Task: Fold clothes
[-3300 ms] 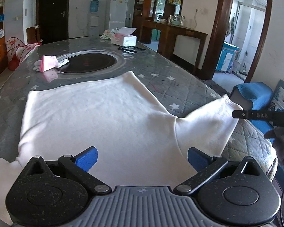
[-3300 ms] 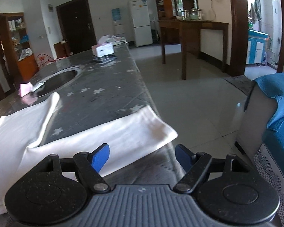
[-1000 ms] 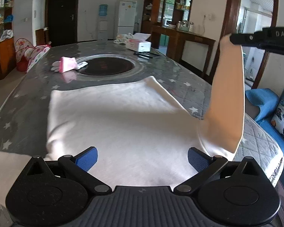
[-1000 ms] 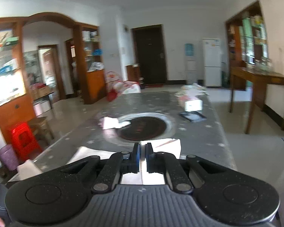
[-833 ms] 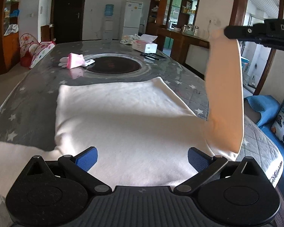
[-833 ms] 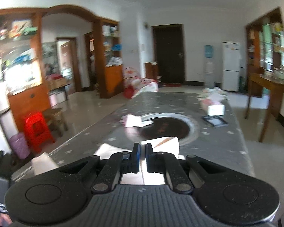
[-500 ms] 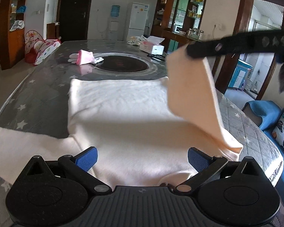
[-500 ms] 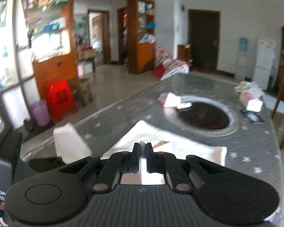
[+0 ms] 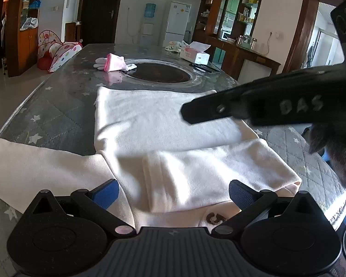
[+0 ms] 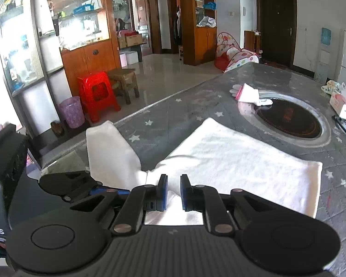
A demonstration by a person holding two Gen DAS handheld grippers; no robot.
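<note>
A cream long-sleeved top (image 9: 154, 124) lies flat on the grey star-patterned table (image 9: 57, 106). Its right sleeve (image 9: 207, 164) lies folded across the body near the collar; its left sleeve (image 9: 30, 168) stretches out to the left. My left gripper (image 9: 173, 194) is open and empty, low over the collar end. My right gripper (image 10: 172, 192) hovers over the folded sleeve with its jaws slightly parted and nothing between them; it crosses the left wrist view as a black bar (image 9: 253, 108). The top (image 10: 230, 161) and left sleeve (image 10: 110, 152) also show in the right wrist view.
A round black hotplate (image 9: 159, 73) is set in the table beyond the top. Pink and white gloves (image 9: 113, 63), a tissue box (image 9: 195, 54) and a dark phone (image 9: 205, 68) lie around it. A red stool (image 10: 96, 97) and a bin (image 10: 72, 112) stand on the floor left.
My right gripper carried the right sleeve up and over to the left, laid it across the body and parted its jaws, letting it go. My left gripper stayed open near the collar.
</note>
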